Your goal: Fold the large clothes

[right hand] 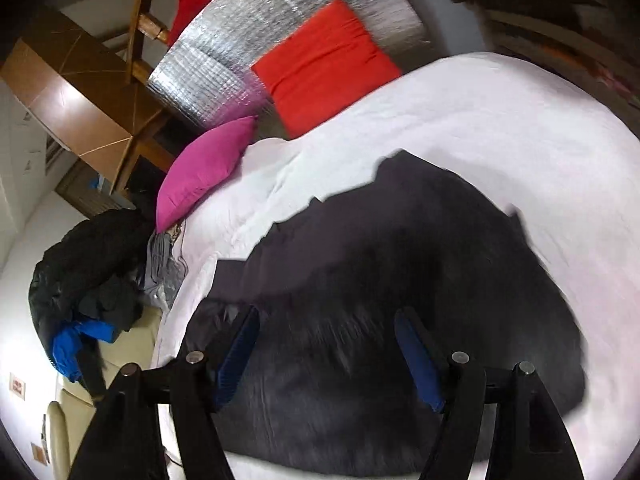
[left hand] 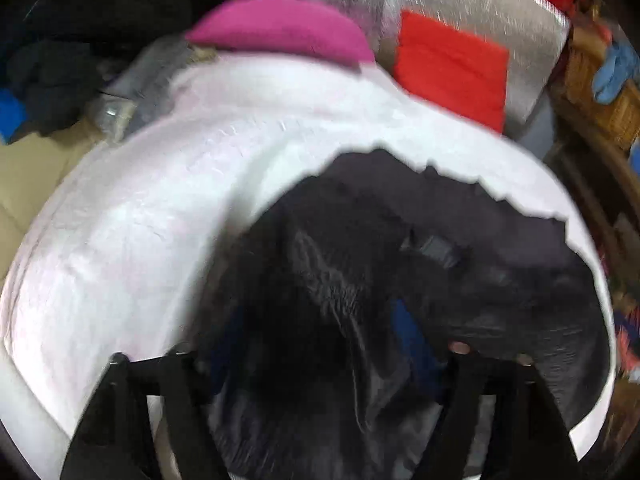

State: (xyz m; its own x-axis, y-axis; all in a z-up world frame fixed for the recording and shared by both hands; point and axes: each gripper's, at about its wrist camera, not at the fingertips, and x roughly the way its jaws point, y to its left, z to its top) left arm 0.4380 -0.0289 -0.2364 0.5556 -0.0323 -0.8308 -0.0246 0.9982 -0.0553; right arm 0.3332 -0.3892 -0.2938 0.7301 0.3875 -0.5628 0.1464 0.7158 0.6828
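A large dark jacket [right hand: 400, 264] lies spread on a white sheet [right hand: 500, 128]. My right gripper [right hand: 326, 356] is open just above it, with its blue pads [right hand: 238, 352] apart and nothing between them. In the left wrist view the same dark jacket [left hand: 460, 272] is bunched up and covers the space between the fingers of my left gripper [left hand: 320, 356]. A blue pad [left hand: 408, 332] shows through the folds. I cannot tell whether the left jaws hold the cloth.
A magenta cushion [right hand: 204, 168] and a red cushion [right hand: 324, 64] lie at the sheet's far edge, before a silver foil mat [right hand: 248, 48]. A pile of dark and blue clothes [right hand: 88, 280] sits to the left. A wooden table [right hand: 76, 100] stands beyond.
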